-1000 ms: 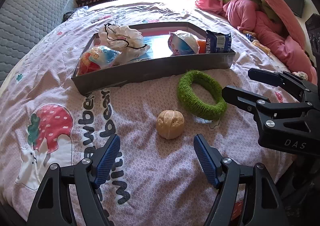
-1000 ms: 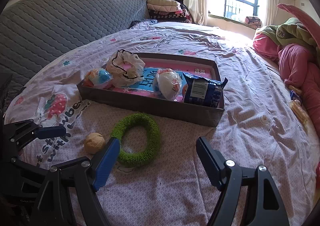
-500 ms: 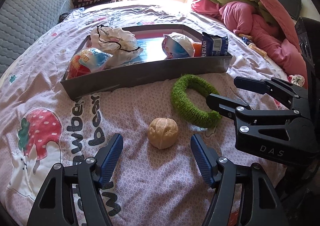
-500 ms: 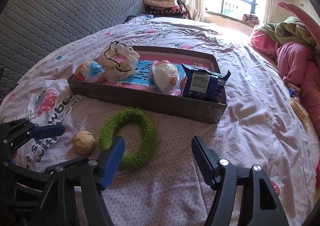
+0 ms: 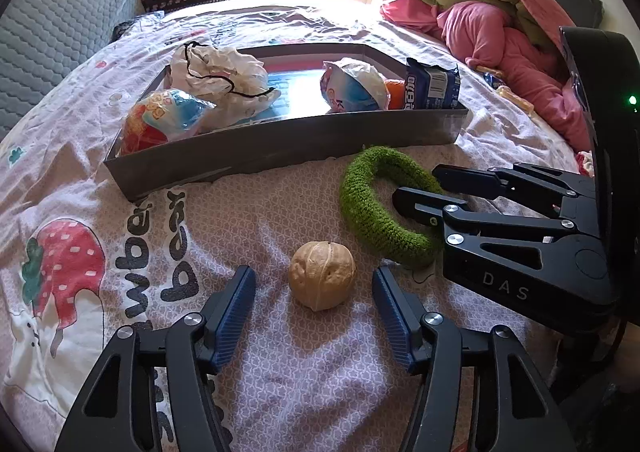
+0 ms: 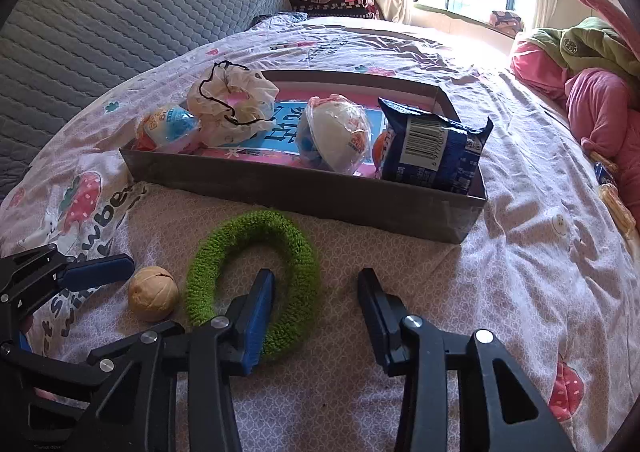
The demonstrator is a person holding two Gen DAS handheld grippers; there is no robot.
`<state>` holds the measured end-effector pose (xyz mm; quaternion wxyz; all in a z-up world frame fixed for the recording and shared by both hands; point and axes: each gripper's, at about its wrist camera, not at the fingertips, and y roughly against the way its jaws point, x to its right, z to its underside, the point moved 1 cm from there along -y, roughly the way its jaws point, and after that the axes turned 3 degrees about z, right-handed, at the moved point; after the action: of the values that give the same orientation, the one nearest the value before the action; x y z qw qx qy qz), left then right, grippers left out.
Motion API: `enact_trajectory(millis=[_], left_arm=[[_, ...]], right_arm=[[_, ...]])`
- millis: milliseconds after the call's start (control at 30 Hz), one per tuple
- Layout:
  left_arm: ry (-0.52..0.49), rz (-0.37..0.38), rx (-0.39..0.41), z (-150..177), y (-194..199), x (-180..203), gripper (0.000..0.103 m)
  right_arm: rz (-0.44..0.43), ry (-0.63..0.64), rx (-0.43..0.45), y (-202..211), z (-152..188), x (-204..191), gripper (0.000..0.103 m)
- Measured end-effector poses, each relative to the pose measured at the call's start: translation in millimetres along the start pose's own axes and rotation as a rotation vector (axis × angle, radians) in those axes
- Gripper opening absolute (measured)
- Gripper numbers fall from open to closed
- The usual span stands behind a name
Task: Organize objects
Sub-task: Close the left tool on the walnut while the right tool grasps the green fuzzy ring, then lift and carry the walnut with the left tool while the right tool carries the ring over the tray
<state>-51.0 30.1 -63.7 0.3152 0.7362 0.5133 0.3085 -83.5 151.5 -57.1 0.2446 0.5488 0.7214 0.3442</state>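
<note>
So the grey cardboard tray (image 5: 280, 148) sits across the upper middle of the left wrist view, on a pink strawberry-print bedspread (image 5: 80, 212), and it's pretty loaded. At its left end there's a wrapped orange-and-blue toy egg (image 5: 160, 124), with a crumpled white bag with a black drawstring (image 5: 224, 76) right behind it. Over toward the right end you get a second wrapped egg (image 5: 352, 86), mostly white and blue, something orange (image 5: 394, 92) peeking out beside it (can't tell what), and a blue snack packet (image 5: 430, 86) leaning in the right corner. The tray floor shows a pink and blue printed liner.

Outside the tray, lower centre of the frame, a walnut (image 5: 322, 276) lies on the sheet between the pads of the left gripper (image 5: 314, 300). Its jaws are closing, but there's clear gap on both sides, so nothing is pinched.

The green fuzzy ring (image 6: 256, 276) lies just in front of the tray. In the right wrist view the right gripper (image 6: 316, 308) straddles the ring's right side, one finger inside the loop and one outside, jaws closing, not clamped.
</note>
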Motion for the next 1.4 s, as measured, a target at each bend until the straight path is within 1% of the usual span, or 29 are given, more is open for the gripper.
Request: enact_trajectory(millis=[167,233,267,333,367,400,500,667,800,900,1033,1267,1400], left_arm=[[-0.005,0.004,0.003,-1,-1,0,0.058],[-0.006,0.005,0.005,-2,-1,0,0.058],[-0.006,0.007,0.006,-2,-1,0,0.057],[-0.008,0.008,0.006,-3,-2,0,0.057],[-0.010,0.008,0.007,-3,-2,1,0.056],[-0.012,0.009,0.007,-3,-3,1,0.050],[-0.014,0.007,0.009,-3,-4,1,0.041],[-0.007,0.019,0.011,-3,-4,-1,0.034],[-0.006,0.024,0.019,-3,-4,-2,0.034],[0.004,0.032,0.026,-4,-1,-4,0.034],[-0.001,0.022,0.041,-5,3,-4,0.034],[-0.002,-0.003,0.077,-12,14,-8,0.034],[0.000,-0.022,0.107,-20,25,-10,0.034]], right_arm=[[-0.020,0.014,0.000,0,1,-2,0.033],[-0.035,0.013,-0.001,0,2,-2,0.026],[-0.041,0.011,-0.001,0,2,-2,0.025],[-0.044,0.014,-0.003,0,2,-3,0.018],[-0.045,0.015,-0.002,0,2,-3,0.017],[-0.047,0.015,-0.002,1,2,-3,0.015],[-0.053,0.014,-0.004,1,2,-2,0.014],[-0.062,0.020,-0.008,3,3,-4,0.013],[-0.069,0.012,-0.002,5,3,-3,0.013],[-0.090,-0.007,0.007,8,4,0,0.012],[-0.098,-0.019,0.024,13,4,1,0.012],[-0.090,-0.028,0.083,25,-1,3,0.012],[-0.069,-0.024,0.134,37,-6,3,0.012]])
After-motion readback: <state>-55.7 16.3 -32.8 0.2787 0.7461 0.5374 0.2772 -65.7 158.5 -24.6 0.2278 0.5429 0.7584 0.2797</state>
